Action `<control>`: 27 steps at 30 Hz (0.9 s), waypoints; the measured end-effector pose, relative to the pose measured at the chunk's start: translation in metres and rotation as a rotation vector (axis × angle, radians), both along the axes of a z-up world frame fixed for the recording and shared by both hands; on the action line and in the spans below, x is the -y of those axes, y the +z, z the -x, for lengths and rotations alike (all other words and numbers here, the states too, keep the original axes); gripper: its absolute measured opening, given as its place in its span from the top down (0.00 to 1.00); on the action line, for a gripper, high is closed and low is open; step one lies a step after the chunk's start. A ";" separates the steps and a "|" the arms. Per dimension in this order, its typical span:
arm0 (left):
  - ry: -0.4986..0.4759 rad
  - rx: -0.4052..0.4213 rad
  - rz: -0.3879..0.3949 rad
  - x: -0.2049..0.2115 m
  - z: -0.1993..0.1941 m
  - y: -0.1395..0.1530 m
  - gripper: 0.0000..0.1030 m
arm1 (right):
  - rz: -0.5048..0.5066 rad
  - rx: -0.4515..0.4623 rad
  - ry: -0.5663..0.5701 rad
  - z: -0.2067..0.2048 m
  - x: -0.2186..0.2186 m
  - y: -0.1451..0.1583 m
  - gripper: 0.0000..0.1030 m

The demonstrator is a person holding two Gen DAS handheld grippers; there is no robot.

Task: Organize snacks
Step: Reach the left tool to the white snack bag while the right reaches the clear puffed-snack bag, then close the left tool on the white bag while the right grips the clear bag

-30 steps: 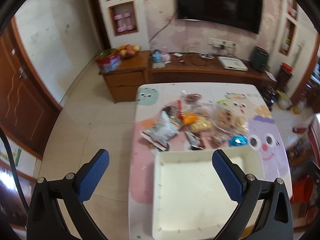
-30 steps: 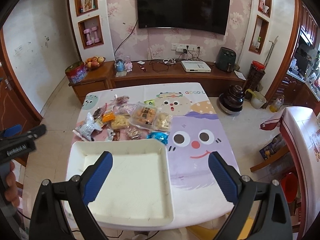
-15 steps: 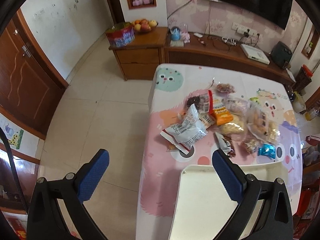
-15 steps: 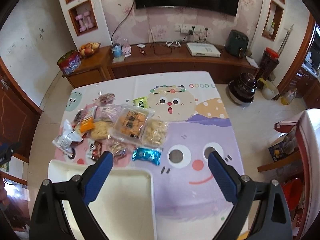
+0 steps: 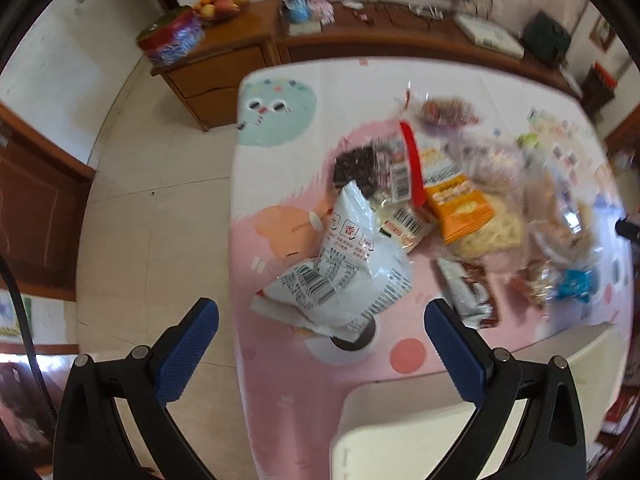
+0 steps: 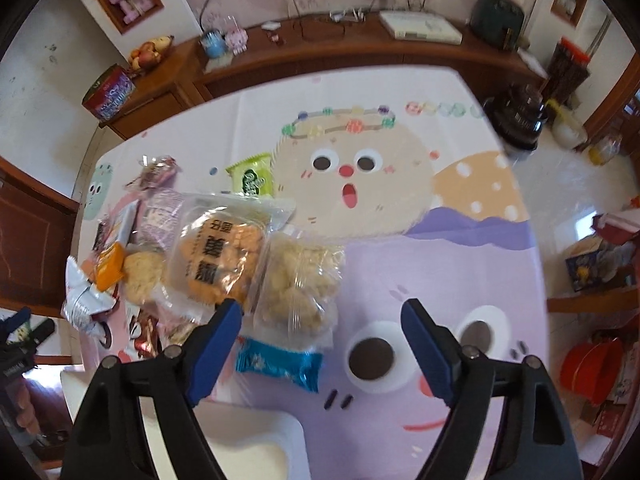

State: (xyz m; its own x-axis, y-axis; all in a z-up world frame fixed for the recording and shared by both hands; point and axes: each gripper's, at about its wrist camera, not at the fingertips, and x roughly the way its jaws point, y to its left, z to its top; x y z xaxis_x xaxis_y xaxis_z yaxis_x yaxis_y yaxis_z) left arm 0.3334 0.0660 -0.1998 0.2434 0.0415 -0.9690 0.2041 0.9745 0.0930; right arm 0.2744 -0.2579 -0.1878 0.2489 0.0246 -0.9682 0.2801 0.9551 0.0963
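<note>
Several snack packs lie in a heap on the cartoon tablecloth [image 6: 440, 208]. My left gripper [image 5: 320, 320] is open just above a white crumpled snack bag [image 5: 344, 276], with an orange pack [image 5: 456, 204] and a dark pack [image 5: 356, 164] beyond. My right gripper [image 6: 322, 320] is open above a clear bag of pale puffs [image 6: 298, 280] and a blue candy wrapper [image 6: 278, 362]; a clear pack of orange crackers [image 6: 220, 256] and a green pack [image 6: 252, 178] lie farther off. The white tray [image 5: 420, 432] sits near the table's front edge, and shows in the right wrist view [image 6: 248, 440].
The table's left edge drops to a tiled floor [image 5: 160, 208]. A wooden sideboard [image 6: 320, 52] with a fruit bowl [image 6: 150, 50], a red tin [image 5: 172, 40] and electronics stands behind the table. The purple right side of the cloth [image 6: 460, 280] bears no snacks.
Both grippers have moved forward and down over the tray toward the snack heap. The tray has slid to the bottom of both views. Both stay open.
</note>
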 end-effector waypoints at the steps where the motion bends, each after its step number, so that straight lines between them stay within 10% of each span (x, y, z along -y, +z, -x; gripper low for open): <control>1: -0.012 -0.003 -0.017 0.003 -0.003 -0.006 0.01 | -0.011 -0.015 -0.007 -0.003 0.001 -0.007 0.20; 15: -0.055 -0.102 -0.047 0.018 -0.030 -0.065 0.03 | -0.028 -0.122 0.039 -0.029 -0.012 -0.063 0.30; 18: -0.058 -0.118 -0.055 0.023 -0.029 -0.075 0.11 | -0.053 -0.140 0.051 -0.030 -0.014 -0.070 0.41; 20: -0.056 -0.134 -0.047 0.024 -0.029 -0.080 0.34 | -0.054 -0.155 0.057 -0.031 -0.014 -0.074 0.48; 27: -0.015 -0.141 -0.002 0.019 -0.029 -0.083 0.45 | -0.049 -0.131 0.067 -0.028 -0.012 -0.074 0.59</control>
State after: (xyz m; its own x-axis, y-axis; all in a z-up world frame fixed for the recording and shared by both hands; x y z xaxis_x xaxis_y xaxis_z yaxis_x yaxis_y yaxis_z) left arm 0.3620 0.0467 -0.2826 0.1056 0.0412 -0.9936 0.2300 0.9710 0.0647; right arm 0.3024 -0.2460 -0.2618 0.1171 0.0854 -0.9894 0.2288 0.9672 0.1105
